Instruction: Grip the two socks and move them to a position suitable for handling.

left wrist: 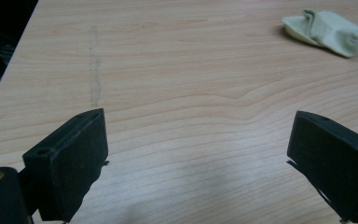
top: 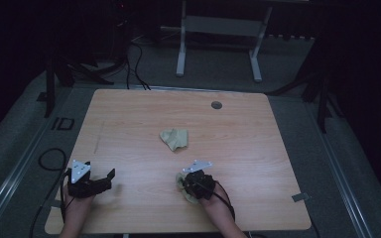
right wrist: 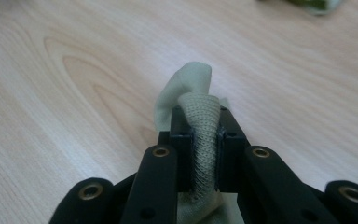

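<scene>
Right gripper is clamped on a pale sock at the near edge of the bench; its mate lies ahead, slightly left, nearer this hand than the left gripper, jaws apart

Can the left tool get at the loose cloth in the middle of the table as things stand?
Probably yes. The left tool is open and holds nothing, and bare table lies between it and the crumpled cloth. The right tool, shut on another cloth, sits off to the side.
</scene>
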Tool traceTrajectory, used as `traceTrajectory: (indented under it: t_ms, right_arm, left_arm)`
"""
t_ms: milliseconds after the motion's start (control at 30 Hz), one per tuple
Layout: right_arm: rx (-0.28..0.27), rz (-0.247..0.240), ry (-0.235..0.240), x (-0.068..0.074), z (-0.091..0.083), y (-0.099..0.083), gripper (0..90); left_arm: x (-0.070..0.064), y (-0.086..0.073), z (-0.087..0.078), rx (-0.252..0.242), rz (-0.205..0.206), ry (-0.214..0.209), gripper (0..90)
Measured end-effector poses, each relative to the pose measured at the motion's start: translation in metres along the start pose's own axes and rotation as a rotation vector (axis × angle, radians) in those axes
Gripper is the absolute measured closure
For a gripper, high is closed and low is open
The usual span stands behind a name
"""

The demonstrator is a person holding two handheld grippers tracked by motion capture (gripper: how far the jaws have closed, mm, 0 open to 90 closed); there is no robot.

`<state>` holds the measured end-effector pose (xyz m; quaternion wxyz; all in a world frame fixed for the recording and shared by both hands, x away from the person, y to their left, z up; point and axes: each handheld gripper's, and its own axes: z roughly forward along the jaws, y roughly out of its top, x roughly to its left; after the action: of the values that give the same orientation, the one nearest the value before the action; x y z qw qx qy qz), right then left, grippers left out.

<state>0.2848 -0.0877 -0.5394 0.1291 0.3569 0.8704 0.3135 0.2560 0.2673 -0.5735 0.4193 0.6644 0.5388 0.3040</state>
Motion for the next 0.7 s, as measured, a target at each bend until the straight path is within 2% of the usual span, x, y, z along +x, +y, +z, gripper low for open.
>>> traceTrajectory:
  t_ms: [67, 100, 167, 267, 367, 467, 567, 700]
  right_arm:
    - [0.005, -0.009, 0.0, 0.002, 0.002, 0.0, 80.0]
    - [0.01, -0.015, -0.005, 0.007, 0.009, 0.0, 78.7]
    - [0.012, 0.003, -0.007, 0.009, 0.015, 0.0, 77.8]
    - [0.004, -0.001, -0.038, 0.013, 0.021, -0.002, 76.2]
    - [-0.012, 0.012, -0.052, 0.017, 0.022, -0.003, 65.3]
    - [-0.027, -0.002, -0.075, 0.022, 0.024, -0.004, 60.6]
    - [-0.031, 0.002, -0.073, 0.024, 0.026, -0.003, 52.4]
    - [-0.02, -0.007, -0.054, 0.026, 0.028, -0.001, 40.1]
  left_arm:
    - [-0.002, 0.001, 0.0, 0.001, 0.007, -0.01, 5.0]
    - [-0.003, 0.001, 0.0, 0.001, 0.012, -0.013, 4.9]
    - [-0.005, 0.001, 0.0, -0.014, 0.022, -0.026, 5.0]
    - [-0.008, 0.002, -0.002, -0.027, 0.042, -0.043, 5.0]
    - [-0.012, 0.003, -0.002, -0.035, 0.055, -0.061, 5.0]
    - [-0.016, 0.003, -0.002, -0.038, 0.07, -0.074, 4.9]
    - [-0.021, 0.004, -0.001, -0.038, 0.078, -0.094, 5.0]
    - [-0.03, 0.005, 0.0, -0.041, 0.116, -0.13, 4.9]
